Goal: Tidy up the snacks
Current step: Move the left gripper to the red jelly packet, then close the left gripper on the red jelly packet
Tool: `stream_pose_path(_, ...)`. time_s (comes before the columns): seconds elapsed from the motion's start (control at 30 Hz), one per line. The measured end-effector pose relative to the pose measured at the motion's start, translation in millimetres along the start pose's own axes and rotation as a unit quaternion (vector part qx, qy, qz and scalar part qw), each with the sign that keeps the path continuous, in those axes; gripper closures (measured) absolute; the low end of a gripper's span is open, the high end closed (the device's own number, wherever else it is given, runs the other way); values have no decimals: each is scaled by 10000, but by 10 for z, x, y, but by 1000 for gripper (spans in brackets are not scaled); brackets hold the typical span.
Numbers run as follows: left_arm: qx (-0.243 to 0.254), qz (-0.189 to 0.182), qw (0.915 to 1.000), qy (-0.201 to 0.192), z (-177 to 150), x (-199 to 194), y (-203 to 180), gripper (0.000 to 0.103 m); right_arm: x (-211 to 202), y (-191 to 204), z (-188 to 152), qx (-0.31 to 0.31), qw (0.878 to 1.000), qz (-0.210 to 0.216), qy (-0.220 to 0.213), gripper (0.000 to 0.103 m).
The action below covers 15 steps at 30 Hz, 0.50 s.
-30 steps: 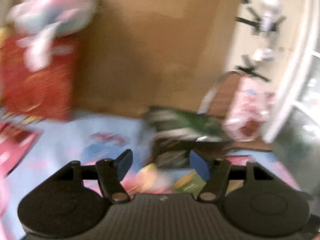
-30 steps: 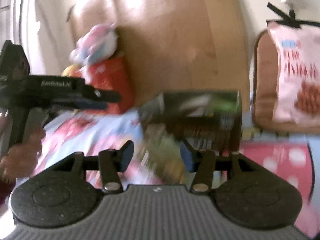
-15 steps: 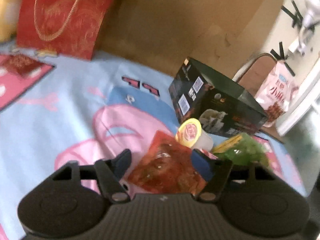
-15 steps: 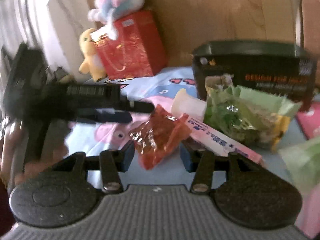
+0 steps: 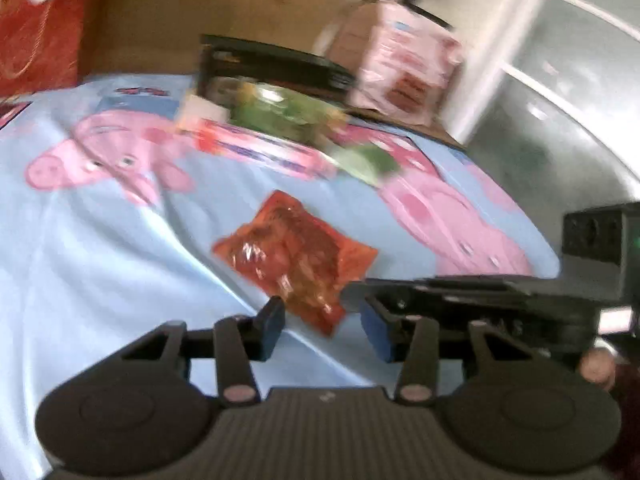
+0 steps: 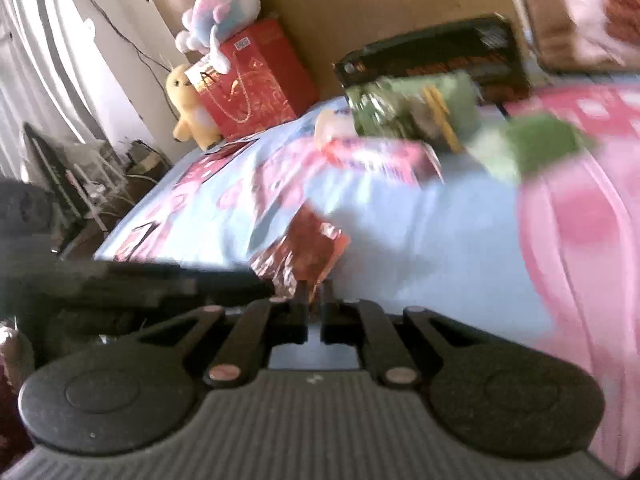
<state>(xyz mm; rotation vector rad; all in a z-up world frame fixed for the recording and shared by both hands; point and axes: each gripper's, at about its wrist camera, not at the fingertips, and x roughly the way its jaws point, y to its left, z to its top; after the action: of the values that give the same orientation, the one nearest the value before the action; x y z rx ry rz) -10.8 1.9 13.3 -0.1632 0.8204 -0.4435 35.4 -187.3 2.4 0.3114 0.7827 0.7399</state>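
A red snack packet (image 5: 298,254) lies on the blue cartoon sheet (image 5: 100,240), pulled away from the snack pile. My right gripper (image 6: 316,294) is shut on the near edge of this red packet (image 6: 306,248). My left gripper (image 5: 324,324) is open and empty, with its fingertips just short of the packet. Behind lie a pink bar (image 5: 264,150), green packets (image 5: 288,114), a cup (image 5: 200,112) and an open black box (image 5: 272,66). The same pile (image 6: 404,120) and black box (image 6: 440,56) show in the right wrist view.
A red gift bag (image 6: 252,80) with a plush toy (image 6: 220,12) on it and a yellow plush (image 6: 188,104) stand at the back left. A pink snack bag (image 5: 404,68) leans on a chair at the back right. The bed edge drops off at the right (image 5: 552,264).
My right gripper has closed on the red packet and drawn it away from the pile toward me. Both grippers have pulled back from the snacks.
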Motion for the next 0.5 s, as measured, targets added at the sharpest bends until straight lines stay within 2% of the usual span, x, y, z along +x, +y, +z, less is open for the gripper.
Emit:
stream_pose_path(0.07, 613, 174, 9980, 17, -89, -31, -215, 61, -185, -2, -217, 143, 9998, 47, -128, 95)
stream_pose_path(0.1, 645, 142, 9978, 5, -85, -49, -224, 61, -296, 42, -351, 153, 9996, -41, -251, 94)
stream_pose_path(0.17, 540, 69, 9985, -35, -35, -87, -159, 59, -314, 82, -374, 81, 9994, -111, -321, 90)
stream_pose_path(0.2, 458, 55, 9989, -103, -1, -119, -106, 57, -369, 134, -409, -144, 9981, -361, -482, 87)
stream_pose_path(0.23, 371, 83, 9991, -169, 41, -140, -49, 56, -369, 134, -409, -144, 9981, -361, -482, 86)
stream_pose_path(0.27, 279, 157, 9992, -226, 83, -160, 1, 56, -354, 141, -378, -233, 9962, -591, -596, 86)
stream_pose_path(0.3, 173, 222, 9992, -300, 130, -175, 73, 56, -341, 121, -356, -223, 9956, -649, -639, 84)
stream_pose_path(0.37, -12, 213, 9992, -340, 246, -157, 213, 52, -308, 44, -318, -111, 9956, -678, -634, 78)
stream_pose_path(0.47, -123, -45, 9995, -280, 368, -39, 340, 47, -290, -19, -290, 3, 9959, -590, -679, 78)
stream_pose_path(0.5, -155, -48, 9997, -186, 391, 32, 350, 47, -290, -19, -290, 3, 9959, -590, -679, 81)
